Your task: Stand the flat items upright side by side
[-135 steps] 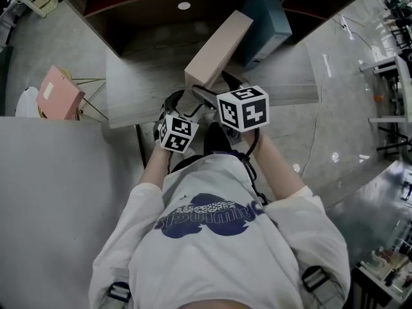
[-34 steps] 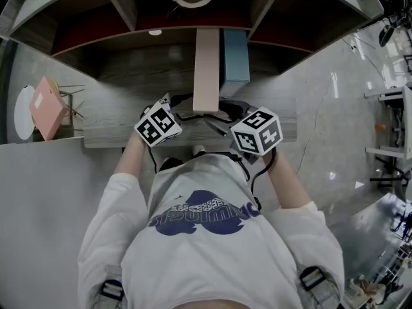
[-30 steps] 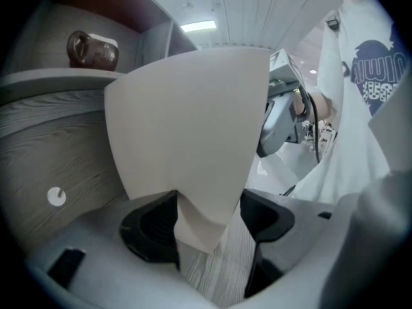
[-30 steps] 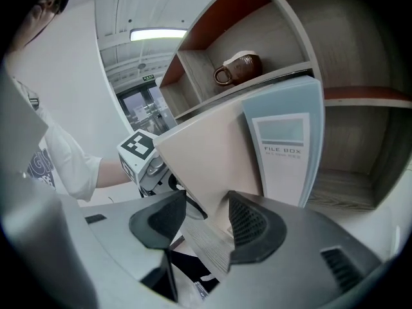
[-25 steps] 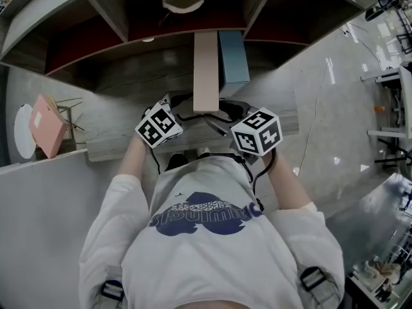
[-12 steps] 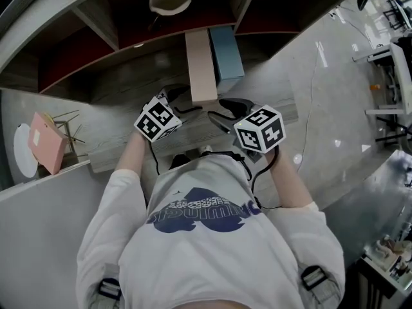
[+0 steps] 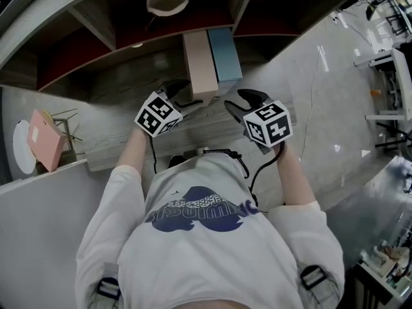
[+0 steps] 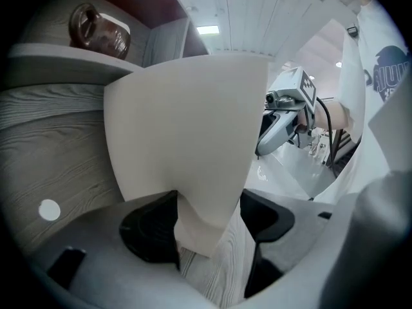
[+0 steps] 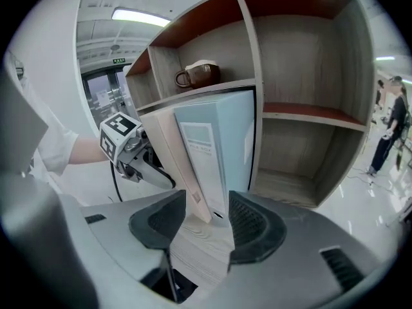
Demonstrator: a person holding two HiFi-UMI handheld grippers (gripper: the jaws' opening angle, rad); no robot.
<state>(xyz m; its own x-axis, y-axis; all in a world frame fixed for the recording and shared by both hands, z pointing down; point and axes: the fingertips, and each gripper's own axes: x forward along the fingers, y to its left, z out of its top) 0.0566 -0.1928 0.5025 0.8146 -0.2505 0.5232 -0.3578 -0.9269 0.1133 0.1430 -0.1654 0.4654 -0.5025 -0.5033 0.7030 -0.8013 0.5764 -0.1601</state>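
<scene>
We are looking down on two flat folders standing upright, side by side.

The beige folder and the light blue folder are standing on edge, flank to flank, on the wooden shelf board, below the cubby with the mug. Our left gripper is straddling the beige folder's near lower corner with its jaws apart: one pad is lying against the cover, the other is standing clear. Our right gripper is hovering near the blue folder's near end, jaws moderately parted and gripping nothing.
</scene>
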